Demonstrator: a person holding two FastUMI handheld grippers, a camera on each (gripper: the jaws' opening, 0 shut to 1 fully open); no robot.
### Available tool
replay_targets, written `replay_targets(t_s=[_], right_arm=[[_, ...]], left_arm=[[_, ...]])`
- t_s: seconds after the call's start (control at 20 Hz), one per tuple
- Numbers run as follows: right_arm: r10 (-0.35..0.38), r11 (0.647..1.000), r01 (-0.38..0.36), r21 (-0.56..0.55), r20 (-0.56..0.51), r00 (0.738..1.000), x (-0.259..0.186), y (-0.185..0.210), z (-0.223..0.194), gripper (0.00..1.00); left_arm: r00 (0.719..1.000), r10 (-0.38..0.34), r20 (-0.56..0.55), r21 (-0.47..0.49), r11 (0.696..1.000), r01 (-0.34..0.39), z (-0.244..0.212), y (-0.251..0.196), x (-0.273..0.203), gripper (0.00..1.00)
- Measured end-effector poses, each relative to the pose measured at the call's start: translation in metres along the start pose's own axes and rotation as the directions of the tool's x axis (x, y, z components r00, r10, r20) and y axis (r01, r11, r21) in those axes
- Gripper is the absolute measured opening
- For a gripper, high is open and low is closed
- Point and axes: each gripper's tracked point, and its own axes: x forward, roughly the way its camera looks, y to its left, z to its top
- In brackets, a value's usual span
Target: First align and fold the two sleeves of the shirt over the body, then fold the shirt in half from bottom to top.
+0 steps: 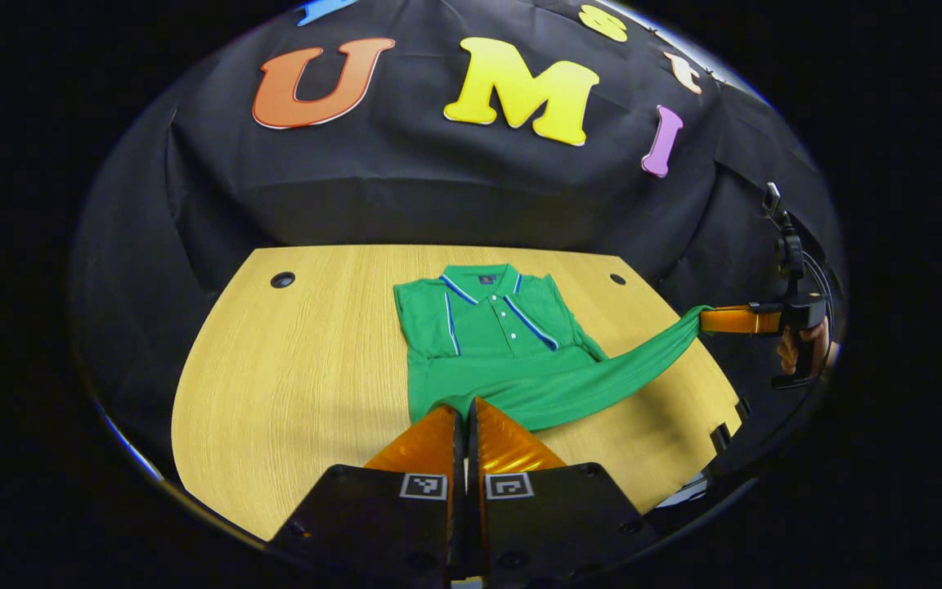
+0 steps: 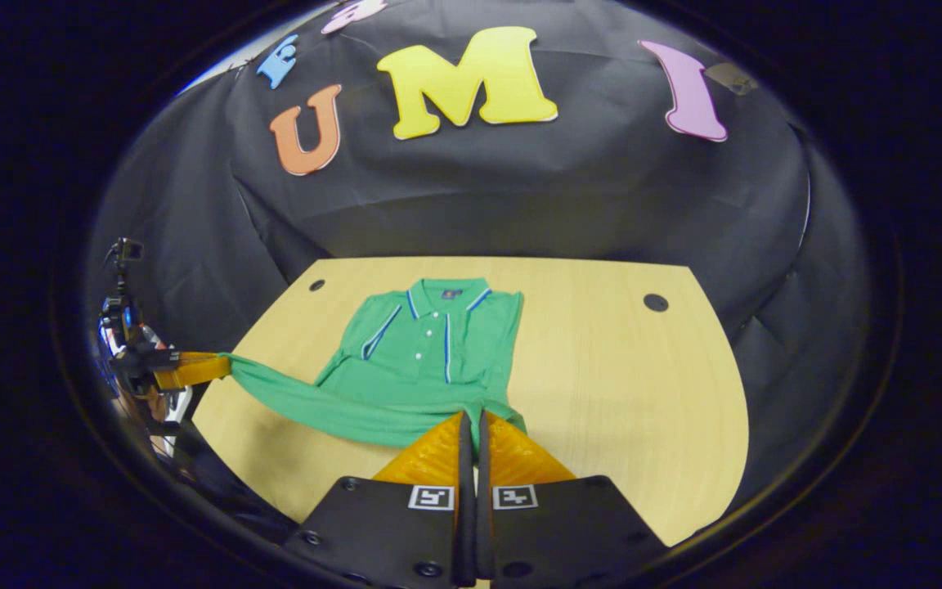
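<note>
I am at the last step: the sleeves of the green shirt (image 1: 504,343) look already folded in over the body, and the bottom hem is lifted off the surface (image 1: 291,368) for the fold from bottom to top. Starting at the left, my left tongs (image 1: 466,417) are clenched on one hem corner at about six o'clock in the left gripper view, the cloth pinched between both fingers. From there the hem stretches taut toward three o'clock, where my right tongs (image 1: 704,319) grip the other corner, with my hand (image 1: 798,348) on the handle behind them. The collar end of the shirt lies flat on the surface toward twelve o'clock. In the right gripper view the right tongs (image 2: 471,421) are likewise clamped on the hem at six o'clock, and the left tongs (image 2: 222,366) hold the far corner out at nine o'clock. The next move, as I judge it, calls for carrying both corners forward together, level and at the same pace, to lay the hem by the collar; the span between the tongs should stay taut or the fold will sag. The left gripper view shows my hand behind the right tongs plainly; the right gripper view gives a squarer look at the collar and placket, and more bare surface toward three o'clock.
</note>
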Motion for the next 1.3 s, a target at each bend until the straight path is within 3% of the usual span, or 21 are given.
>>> replay_targets(t_s=[0.15, 0.4, 0.75, 1.25, 1.3], right_arm=[[0.005, 1.0, -0.004, -0.02, 0.03, 1.0, 0.012, 0.008, 0.027, 0.03], [0.015, 0.998, -0.012, -0.064, 0.06, 0.998, 0.035, 0.02, 0.065, 0.02], [-0.018, 0.999, 0.023, -0.044, 0.11, 0.994, 0.063, 0.005, 0.116, 0.02], [-0.055, 0.997, 0.061, -0.053, 0.113, 0.992, 0.153, -0.017, 0.143, 0.0], [-0.062, 0.996, 0.068, -0.053, 0.107, 0.992, 0.165, -0.021, 0.141, 0.02]], left_arm=[[0.999, -0.006, 0.038, -0.047, 0.999, 0.008, 0.032, 0.009, 0.013, 0.03], [0.994, -0.01, 0.105, -0.021, 1.0, 0.012, 0.091, 0.019, 0.039, 0.03], [0.986, -0.018, 0.163, -0.026, 0.999, 0.023, 0.149, 0.031, 0.079, 0.03], [0.988, 0.016, 0.15, -0.05, 0.999, -0.008, 0.169, 0.062, 0.164, 0.03], [0.99, 0.015, 0.141, -0.06, 0.998, -0.006, 0.166, 0.063, 0.175, 0.07]])
